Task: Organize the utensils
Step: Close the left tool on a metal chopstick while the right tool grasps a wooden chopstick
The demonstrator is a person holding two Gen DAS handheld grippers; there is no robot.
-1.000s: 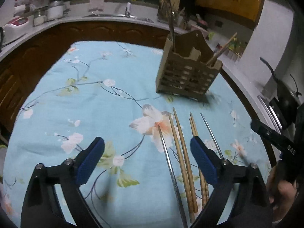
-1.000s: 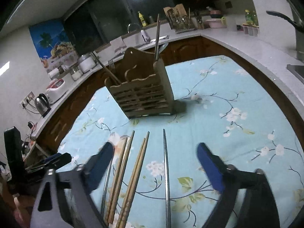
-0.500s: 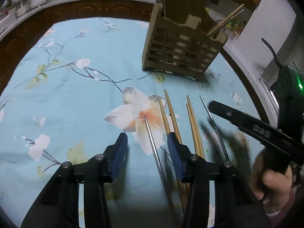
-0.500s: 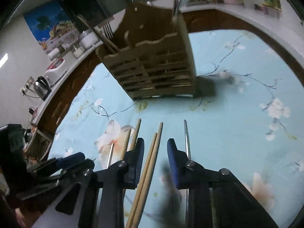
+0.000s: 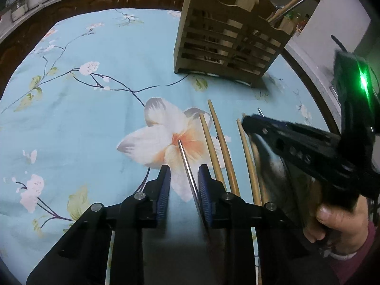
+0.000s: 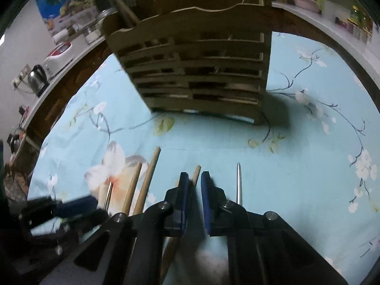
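On the blue floral tablecloth (image 5: pixel 95 123), both grippers sit low over a row of chopsticks. Left gripper (image 5: pixel 183 178): jaws have just been closing, now a narrow gap w/ a metal chopstick (image 5: pixel 186 163) btwn the blue pads; it lies against the right pad, left pad still clear of it, so not clamped. Right gripper (image 6: pixel 192 185): jaws also just closing, nearly together, w/ a wooden chopstick (image 6: pixel 196 174) btwn the pads; can't tell if both pads press on it. In the left wrist view the right gripper is seen from the side, held by a hand (image 5: pixel 342 223).

Other chopsticks lie flat on the cloth: two wooden ones (image 6: pixel 142 185) btwn the grippers, another metal one (image 6: pixel 238 182) just right of the right gripper.

Slatted wooden utensil holder (image 6: pixel 201 71) stands upright beyond the chopstick tips, apart from them. Its compartments hold a few sticks & utensils leaning out the top (image 5: pixel 292 2); exact contents unclear.
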